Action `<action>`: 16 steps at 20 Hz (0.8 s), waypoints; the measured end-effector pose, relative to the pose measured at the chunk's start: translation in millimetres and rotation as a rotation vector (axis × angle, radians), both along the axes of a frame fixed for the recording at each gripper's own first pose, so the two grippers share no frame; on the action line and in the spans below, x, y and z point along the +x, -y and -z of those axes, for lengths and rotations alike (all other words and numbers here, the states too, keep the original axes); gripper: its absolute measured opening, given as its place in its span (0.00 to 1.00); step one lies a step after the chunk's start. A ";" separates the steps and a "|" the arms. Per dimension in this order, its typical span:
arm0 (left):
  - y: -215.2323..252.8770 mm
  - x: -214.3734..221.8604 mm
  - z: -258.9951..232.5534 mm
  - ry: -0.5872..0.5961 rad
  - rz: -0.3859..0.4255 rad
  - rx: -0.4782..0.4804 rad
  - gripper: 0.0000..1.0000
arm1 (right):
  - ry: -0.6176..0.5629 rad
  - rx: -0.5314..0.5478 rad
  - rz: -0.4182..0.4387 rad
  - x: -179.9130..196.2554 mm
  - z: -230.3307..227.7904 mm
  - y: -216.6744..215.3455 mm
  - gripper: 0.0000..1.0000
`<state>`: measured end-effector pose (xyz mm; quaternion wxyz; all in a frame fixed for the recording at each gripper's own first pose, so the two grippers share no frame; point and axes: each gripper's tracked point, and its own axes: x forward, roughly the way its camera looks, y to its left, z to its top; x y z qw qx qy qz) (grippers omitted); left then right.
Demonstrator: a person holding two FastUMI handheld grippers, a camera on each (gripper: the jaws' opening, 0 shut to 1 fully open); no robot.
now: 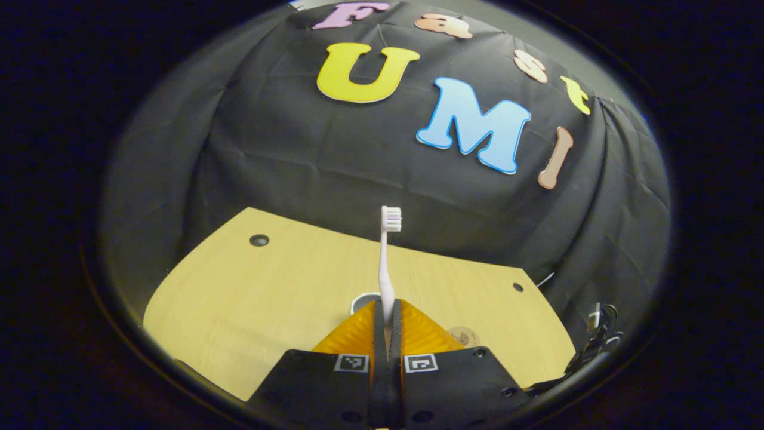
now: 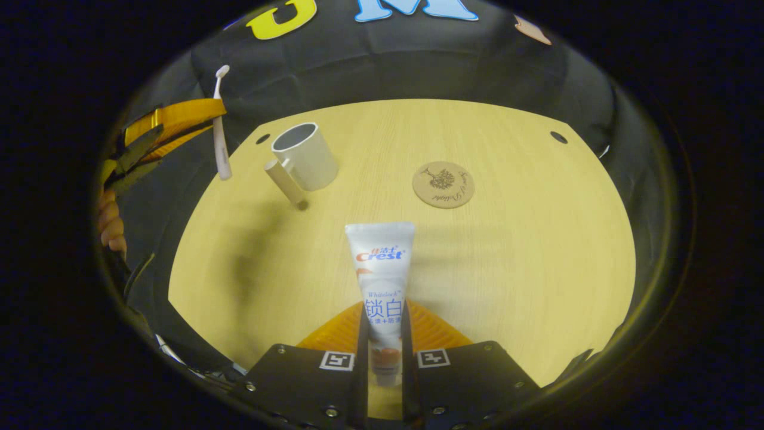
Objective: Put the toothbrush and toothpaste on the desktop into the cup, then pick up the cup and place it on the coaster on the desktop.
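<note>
My left gripper [image 1: 387,316] is shut on a white toothbrush [image 1: 387,263] that stands upright, bristle head at the top. Just behind its fingers peeks the cup's rim [image 1: 361,300]. In the right gripper view that left gripper [image 2: 179,122] hovers high at the far left, above and left of the white cup [image 2: 304,156], still holding the toothbrush [image 2: 221,128]. The cup stands on the desk with its handle toward me. My right gripper [image 2: 382,334] is shut on a white toothpaste tube [image 2: 382,269], lifted above the desk. A round wooden coaster [image 2: 443,184] lies right of the cup.
The light wooden desk [image 2: 525,269] has small round holes near its back corners [image 2: 558,137]. Black cloth walls close it in on all sides. Cables [image 1: 597,334] hang at the desk's right edge in the left gripper view. A hand [image 2: 110,224] holds the left gripper.
</note>
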<state>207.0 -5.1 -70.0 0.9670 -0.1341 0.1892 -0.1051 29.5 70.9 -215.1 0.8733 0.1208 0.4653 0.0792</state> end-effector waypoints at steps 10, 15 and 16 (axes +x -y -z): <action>7.9 79.2 6.7 0.145 0.025 -0.057 0.07 | 0.032 0.027 0.074 11.9 -15.9 8.6 0.27; 7.3 101.9 34.2 0.143 0.035 -0.068 0.07 | 0.079 0.040 0.093 23.7 -32.0 8.8 0.27; 8.8 105.3 42.1 0.134 0.039 -0.061 0.07 | 0.093 0.037 0.092 27.8 -35.1 8.8 0.23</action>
